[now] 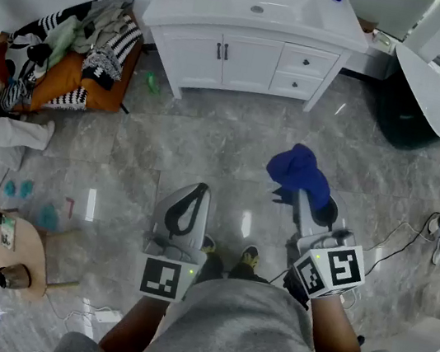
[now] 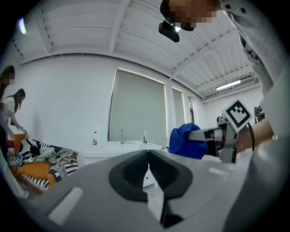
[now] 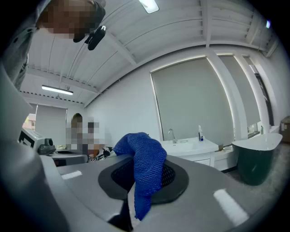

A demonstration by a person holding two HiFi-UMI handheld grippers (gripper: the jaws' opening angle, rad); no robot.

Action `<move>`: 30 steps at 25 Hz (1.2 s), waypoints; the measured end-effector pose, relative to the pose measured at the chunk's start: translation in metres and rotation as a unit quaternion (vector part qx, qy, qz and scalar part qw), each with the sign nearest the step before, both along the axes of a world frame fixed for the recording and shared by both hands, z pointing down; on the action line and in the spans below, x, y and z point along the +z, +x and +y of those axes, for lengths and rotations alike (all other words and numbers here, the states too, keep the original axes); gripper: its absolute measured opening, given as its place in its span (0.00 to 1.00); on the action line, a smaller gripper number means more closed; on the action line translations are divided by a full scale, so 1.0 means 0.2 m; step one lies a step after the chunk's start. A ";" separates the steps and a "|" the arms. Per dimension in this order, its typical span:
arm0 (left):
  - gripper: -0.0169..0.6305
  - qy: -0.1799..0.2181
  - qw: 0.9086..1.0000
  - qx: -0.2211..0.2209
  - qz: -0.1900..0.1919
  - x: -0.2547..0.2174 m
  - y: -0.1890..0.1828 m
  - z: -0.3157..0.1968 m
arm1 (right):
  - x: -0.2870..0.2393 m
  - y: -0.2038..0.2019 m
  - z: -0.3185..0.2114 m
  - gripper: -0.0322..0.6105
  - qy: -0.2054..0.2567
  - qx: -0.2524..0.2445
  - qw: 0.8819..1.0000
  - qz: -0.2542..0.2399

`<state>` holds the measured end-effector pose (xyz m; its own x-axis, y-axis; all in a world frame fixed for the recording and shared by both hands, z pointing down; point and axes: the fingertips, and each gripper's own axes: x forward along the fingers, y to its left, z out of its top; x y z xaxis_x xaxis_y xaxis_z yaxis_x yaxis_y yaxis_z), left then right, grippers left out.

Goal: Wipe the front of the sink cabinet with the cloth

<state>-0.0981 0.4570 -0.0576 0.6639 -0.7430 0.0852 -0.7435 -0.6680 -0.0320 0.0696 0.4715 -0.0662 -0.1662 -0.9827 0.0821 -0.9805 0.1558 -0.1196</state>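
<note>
The white sink cabinet (image 1: 248,59) stands at the far end of the marble floor, its doors and drawers facing me. It shows small in the left gripper view as the cabinet (image 2: 120,149) and in the right gripper view as the cabinet (image 3: 192,152). My right gripper (image 1: 304,195) is shut on a blue cloth (image 1: 300,172), which bunches over the jaw tips and hangs between them as the cloth (image 3: 142,170). My left gripper (image 1: 188,206) is shut with nothing in it, its jaws meeting at the tips (image 2: 147,168). Both grippers are held well short of the cabinet.
A heap of striped and orange clothes (image 1: 78,51) lies left of the cabinet. A dark bin with a white lid (image 1: 428,106) stands to its right. A small round wooden table (image 1: 11,249) is at the lower left. Cables (image 1: 392,246) trail on the floor at the right.
</note>
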 end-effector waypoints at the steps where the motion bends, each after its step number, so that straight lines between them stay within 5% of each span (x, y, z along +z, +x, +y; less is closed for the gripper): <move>1: 0.04 -0.005 1.000 0.000 -0.001 0.00 -0.01 -0.01 | 0.00 -0.01 0.00 0.14 -0.003 0.002 1.000 -0.004; 8: 0.04 -0.025 1.000 -0.001 0.002 -0.01 -0.10 -0.08 | -0.02 -0.09 -0.05 0.14 -0.011 0.007 1.000 -0.007; 17: 0.04 0.013 0.999 -0.009 0.041 -0.08 -0.25 -0.17 | -0.03 -0.25 -0.12 0.14 -0.007 0.010 1.000 -0.018; 30: 0.04 -0.013 0.998 -0.008 0.065 -0.09 -0.51 -0.30 | -0.09 -0.46 -0.18 0.14 0.000 0.017 1.000 0.005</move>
